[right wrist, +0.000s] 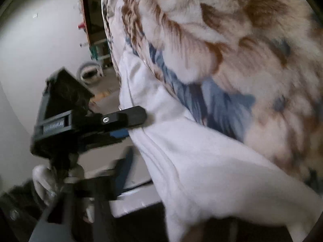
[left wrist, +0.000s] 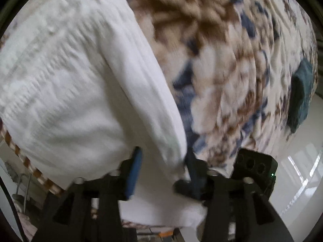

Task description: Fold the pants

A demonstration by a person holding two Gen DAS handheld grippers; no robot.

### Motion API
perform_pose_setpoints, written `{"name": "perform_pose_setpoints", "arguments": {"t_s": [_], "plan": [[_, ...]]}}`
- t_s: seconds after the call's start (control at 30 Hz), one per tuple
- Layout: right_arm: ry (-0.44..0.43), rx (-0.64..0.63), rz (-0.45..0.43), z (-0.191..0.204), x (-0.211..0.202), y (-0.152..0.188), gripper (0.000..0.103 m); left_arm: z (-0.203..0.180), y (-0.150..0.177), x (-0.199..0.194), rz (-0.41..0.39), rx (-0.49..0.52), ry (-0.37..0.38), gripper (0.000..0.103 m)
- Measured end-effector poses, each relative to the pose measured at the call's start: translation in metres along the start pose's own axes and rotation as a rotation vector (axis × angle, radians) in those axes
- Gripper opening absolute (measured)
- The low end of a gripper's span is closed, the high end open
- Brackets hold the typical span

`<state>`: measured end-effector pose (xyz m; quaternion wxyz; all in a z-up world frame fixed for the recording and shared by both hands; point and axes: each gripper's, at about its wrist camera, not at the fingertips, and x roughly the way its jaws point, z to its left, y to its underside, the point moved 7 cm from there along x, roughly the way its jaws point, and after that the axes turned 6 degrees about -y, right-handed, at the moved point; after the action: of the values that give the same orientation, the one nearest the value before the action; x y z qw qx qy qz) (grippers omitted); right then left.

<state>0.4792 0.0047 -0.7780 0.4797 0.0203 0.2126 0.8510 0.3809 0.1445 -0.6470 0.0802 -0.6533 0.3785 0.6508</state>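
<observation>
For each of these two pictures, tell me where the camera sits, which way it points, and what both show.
Left wrist: on the left gripper, aimed steeply down at the white pants on the patterned blanket; both blue-padded fingers flank the pants' edge.
Right wrist: on the right gripper, looking along the blanket; its own fingers are not clearly visible, but the left gripper and a gloved hand show.
Shared: pants, blanket, left gripper.

One pair of white pants (left wrist: 70, 84), one floral blanket (left wrist: 222, 60), one dark teal cloth (left wrist: 300, 94), two grippers: left gripper (left wrist: 163, 173), right gripper (right wrist: 125, 173).
</observation>
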Motion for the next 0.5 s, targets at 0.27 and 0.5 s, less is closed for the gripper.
{"name": "perform_pose_setpoints", "arguments": {"t_s": [0.27, 0.5], "plan": [[-0.051, 0.139, -0.191, -0.018, -0.078, -0.008, 0.022, 0.015, -0.027, 0.012, -0.008, -0.031, 0.035, 0.075], [0.166, 0.115, -0.166, -0.022, -0.057, -0.028, 0.015, 0.012, -0.030, 0.002, -0.015, -0.035, 0.050, 0.075]]}}
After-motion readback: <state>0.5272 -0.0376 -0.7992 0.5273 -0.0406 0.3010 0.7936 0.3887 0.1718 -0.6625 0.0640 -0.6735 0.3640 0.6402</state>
